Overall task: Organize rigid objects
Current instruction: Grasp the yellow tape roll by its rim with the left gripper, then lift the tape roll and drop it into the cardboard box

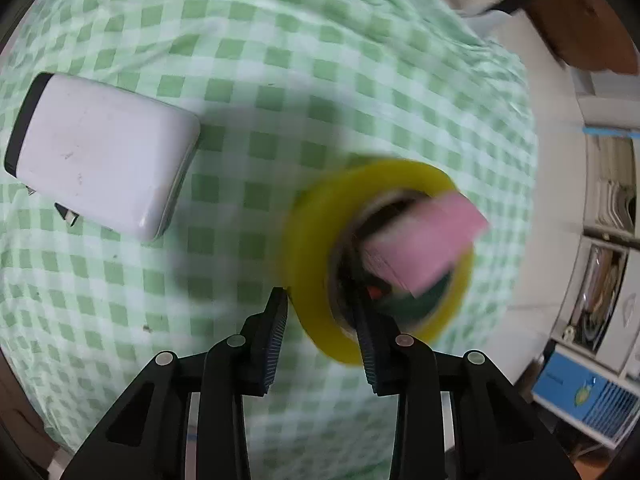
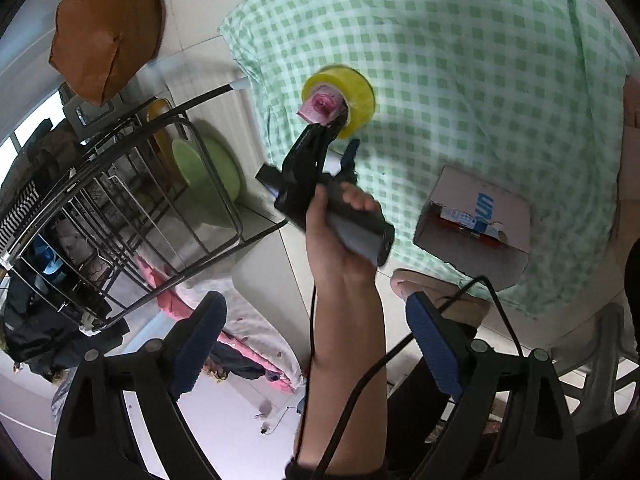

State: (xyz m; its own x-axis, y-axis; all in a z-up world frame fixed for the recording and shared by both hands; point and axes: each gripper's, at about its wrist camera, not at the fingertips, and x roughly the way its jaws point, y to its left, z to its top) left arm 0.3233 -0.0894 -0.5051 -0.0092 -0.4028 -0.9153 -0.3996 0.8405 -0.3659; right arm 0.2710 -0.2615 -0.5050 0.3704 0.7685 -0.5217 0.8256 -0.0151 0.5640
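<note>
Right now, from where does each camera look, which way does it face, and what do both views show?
Left wrist: sits on the left gripper, facing steeply down at the checked cloth, a white charger and the yellow tape roll, whose wall stands between its jaws.
Right wrist: sits on the right gripper, jaws open and empty, looking over the table edge at a cardboard box and a wire rack; the left hand shows.
Shared: tape roll, cloth, left gripper.
</note>
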